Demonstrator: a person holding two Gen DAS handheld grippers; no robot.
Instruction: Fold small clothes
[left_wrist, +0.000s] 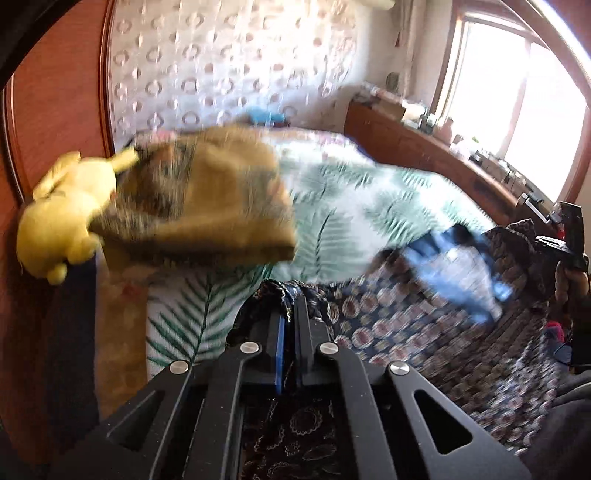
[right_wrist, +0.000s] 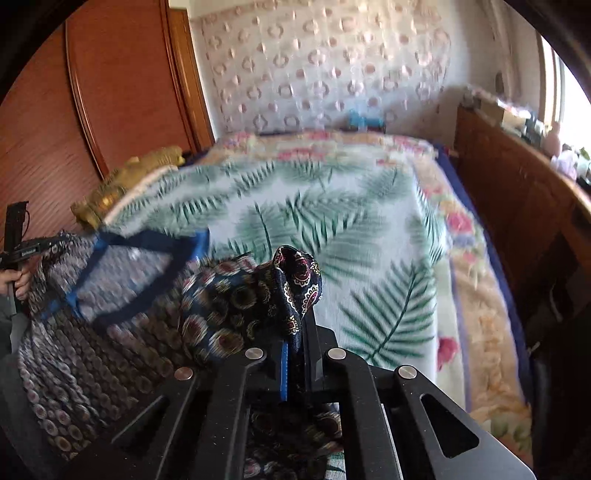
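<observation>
The left gripper (left_wrist: 290, 314) has its jaws drawn nearly together, pinching a bunched edge of the garment (left_wrist: 424, 332) — dark navy cloth printed with round medallions. The cloth rises out between the 2 fingers and also shows below them, under the gripper body. From there the garment stretches away to the right, with a blue-trimmed opening (left_wrist: 454, 266) and a pale lining, blurred.

The right gripper (right_wrist: 295, 332) is likewise closed down to a thin gap, and a folded lump of the same garment (right_wrist: 229, 295) stands up from between its fingers. The blue pad (right_wrist: 283, 369) of the left-hand finger shows against the cloth. The garment spreads leftward from this grip, its blue-edged opening (right_wrist: 140, 266) lying between the 2 grippers.

The garment hangs over the near end of the bed — above a sheet (right_wrist: 332, 221) printed with green fern leaves. In the left view a brown cushion (left_wrist: 207, 199) and a yellow plush toy (left_wrist: 66, 218) sit at the bed's left side, against a wooden wardrobe (left_wrist: 55, 92). A wooden cabinet (right_wrist: 517, 206) runs along the right side beneath a bright window (left_wrist: 517, 110).
</observation>
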